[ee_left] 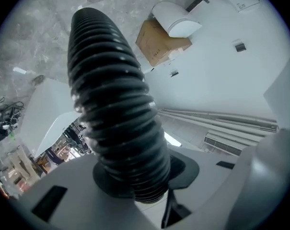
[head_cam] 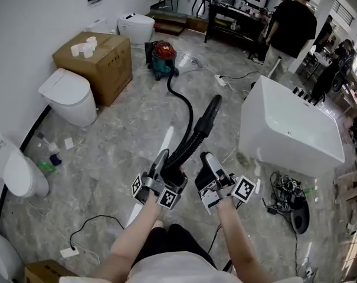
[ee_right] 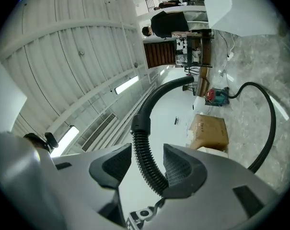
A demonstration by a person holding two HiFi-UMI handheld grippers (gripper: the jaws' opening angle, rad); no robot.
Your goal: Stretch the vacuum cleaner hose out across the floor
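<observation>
Hose (head_cam: 190,119) is not stretched out yet: left gripper (head_cam: 164,161) squeezes it, right gripper (head_cam: 209,161) sits open around it.

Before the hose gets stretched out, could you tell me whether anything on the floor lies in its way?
Nothing visible does: a white strip lies beside the hose, while the bathtub and toilet stand off to the sides.

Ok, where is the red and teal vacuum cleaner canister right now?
In the head view the canister stands on the grey marble floor at upper centre, just right of the brown cardboard box, its black ribbed hose curving away below it.
</observation>
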